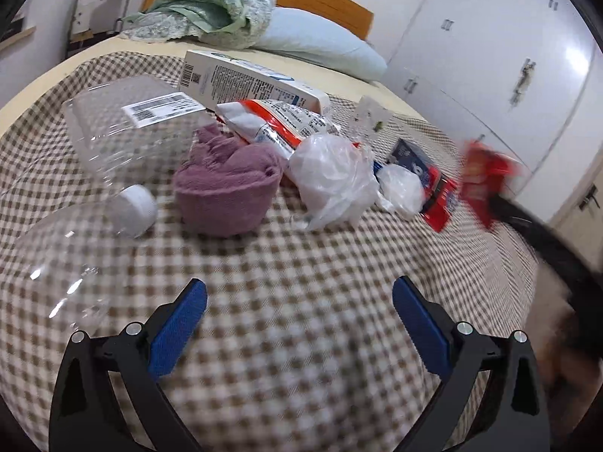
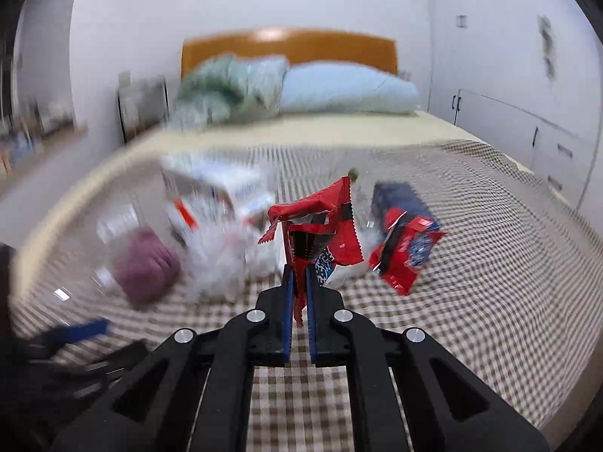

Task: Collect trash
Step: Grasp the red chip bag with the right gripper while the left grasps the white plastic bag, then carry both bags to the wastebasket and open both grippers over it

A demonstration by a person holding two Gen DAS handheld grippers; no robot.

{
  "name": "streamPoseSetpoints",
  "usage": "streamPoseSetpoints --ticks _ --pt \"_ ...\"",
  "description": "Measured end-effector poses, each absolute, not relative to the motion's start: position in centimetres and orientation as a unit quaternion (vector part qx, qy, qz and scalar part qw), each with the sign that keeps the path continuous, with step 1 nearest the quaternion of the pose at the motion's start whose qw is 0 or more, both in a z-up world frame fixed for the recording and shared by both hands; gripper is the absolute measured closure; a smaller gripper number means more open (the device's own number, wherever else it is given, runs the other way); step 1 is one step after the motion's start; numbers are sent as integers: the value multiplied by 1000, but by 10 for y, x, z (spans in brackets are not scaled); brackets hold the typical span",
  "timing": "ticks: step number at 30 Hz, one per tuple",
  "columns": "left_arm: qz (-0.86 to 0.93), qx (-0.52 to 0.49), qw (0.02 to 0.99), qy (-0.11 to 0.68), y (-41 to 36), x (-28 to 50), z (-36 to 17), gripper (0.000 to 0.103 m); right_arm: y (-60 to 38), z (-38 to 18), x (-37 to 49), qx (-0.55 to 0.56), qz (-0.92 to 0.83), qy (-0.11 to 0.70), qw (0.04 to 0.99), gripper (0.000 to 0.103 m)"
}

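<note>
Two claws: right gripper (image 2: 297, 290) pinches the upright red wrapper (image 2: 320, 226); left gripper (image 1: 299, 324), wide open and empty, faces the purple cloth (image 1: 226, 188), trash pile around it.

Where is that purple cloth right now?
In the left wrist view the purple cloth sits left of centre on the checked bedspread, between the clear plastic bottle and a crumpled white bag.

On my bed (image 1: 301, 263) the towel (image 1: 226, 188) lies mid-blanket; bottle (image 1: 124, 132) left, bags (image 1: 335, 177) right, box (image 1: 248, 83) behind.
</note>
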State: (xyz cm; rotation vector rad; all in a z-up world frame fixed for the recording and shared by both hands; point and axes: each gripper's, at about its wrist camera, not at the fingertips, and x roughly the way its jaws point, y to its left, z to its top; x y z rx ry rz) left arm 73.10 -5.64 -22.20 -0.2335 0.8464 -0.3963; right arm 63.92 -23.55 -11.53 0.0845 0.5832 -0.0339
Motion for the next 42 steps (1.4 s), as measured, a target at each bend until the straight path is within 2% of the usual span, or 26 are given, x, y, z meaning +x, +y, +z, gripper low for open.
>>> streamPoseSetpoints --ticks 4,8,10,13,14,15,16,18,21,27,33,42 --pt "-206 -89 902 368 -97 745 -209 9 -254 -124 609 94 -22 270 958 97" --pt "-205 -48 908 362 -137 765 -203 16 -261 -138 619 95 -20 284 954 97" --pt "-181 -12 908 377 -151 779 -212 24 -264 -139 619 95 -18 286 953 97" --pt "-163 10 888 431 -157 802 -232 38 -273 -141 620 103 -16 289 952 97" --pt "-157 -4 883 443 -153 808 -235 48 -275 -142 621 110 -15 292 950 97" --pt "-153 -16 883 444 -149 810 -235 54 -278 -144 624 116 -12 296 948 97" --pt "-153 -22 883 443 -146 812 -235 56 -279 -146 624 120 -9 299 946 97" --pt "-159 -30 882 442 -141 814 -235 75 -279 -148 626 126 -3 304 944 97" --pt "-156 -15 884 441 -137 811 -232 91 -280 -149 626 131 6 305 943 97" --pt "-165 5 877 450 -135 777 -208 95 -283 -148 621 154 21 306 939 97" --pt "-192 -23 895 402 -119 730 -154 96 -283 -134 613 180 47 282 941 97" --pt "-205 -40 911 356 -104 618 -90 97 -291 -46 541 157 79 222 959 97"
